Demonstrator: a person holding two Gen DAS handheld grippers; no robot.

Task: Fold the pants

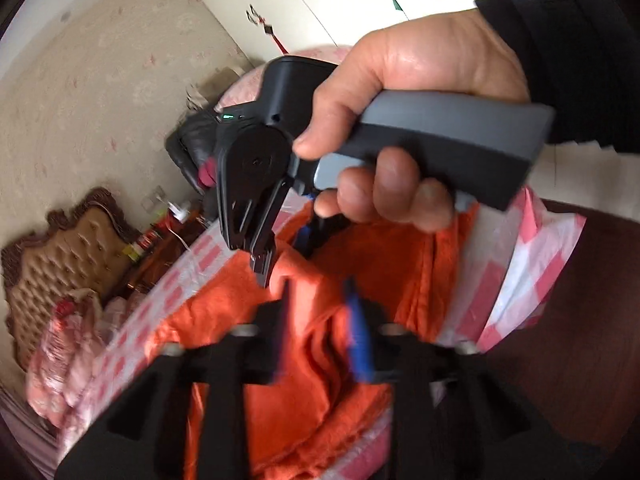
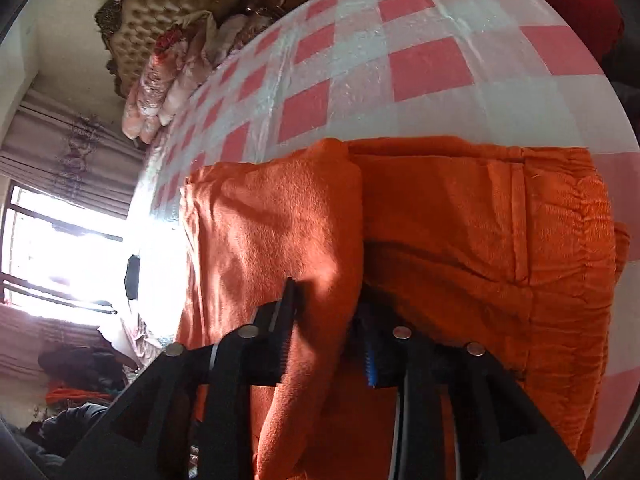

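Our left gripper [image 1: 320, 312] has its jaws part-spread with a ridge of the fuzzy orange fleece pants [image 2: 460, 240] rising between them; whether the pads press it we cannot tell. Our right gripper [image 2: 328, 320] likewise straddles a fold, its grip unclear. The pants lie folded on the glossy pink-and-white checked plastic sheet [image 2: 400, 60] covering the bed. Our right hand [image 1: 404, 120] clasps a grey handle.

Pants [image 2: 460, 240] lying on the checked sheet [image 2: 400, 60], bedding [image 2: 160, 80] beyond, headboard [image 2: 180, 0] behind it
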